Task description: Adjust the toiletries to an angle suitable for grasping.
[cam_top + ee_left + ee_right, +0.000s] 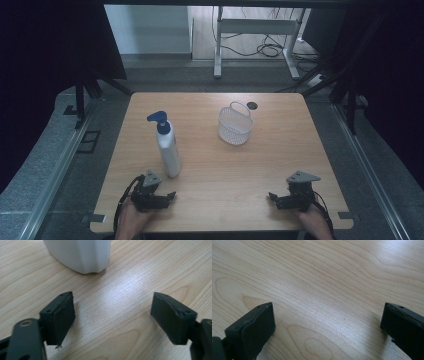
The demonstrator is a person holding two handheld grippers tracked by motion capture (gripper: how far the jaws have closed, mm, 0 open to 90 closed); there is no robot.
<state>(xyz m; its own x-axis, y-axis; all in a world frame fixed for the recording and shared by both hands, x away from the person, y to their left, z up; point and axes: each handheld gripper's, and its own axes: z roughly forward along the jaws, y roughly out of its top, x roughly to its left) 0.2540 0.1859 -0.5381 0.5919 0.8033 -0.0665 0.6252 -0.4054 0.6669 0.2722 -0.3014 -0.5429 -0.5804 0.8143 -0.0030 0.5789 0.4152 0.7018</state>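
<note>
Evidently spread wide and empty, both pairs of jaws, low over the wooden table (225,170). Left gripper (112,315) aimed at the base of the white pump bottle (167,145), upright, just ahead, long axis vertical. Right gripper (280,199) well apart from it. White basket (234,125) farther back, right of the bottle. Likely a left-hand reach.

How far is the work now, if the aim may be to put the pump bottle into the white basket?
Nothing looks done yet. The pump bottle stands upright on the table, apart from the white basket, which looks empty. Nothing is in hand: the left gripper and the right gripper rest open near the front edge, the left one close to the bottle. Grasping, carrying and placing would all remain, if that is the aim.
</note>
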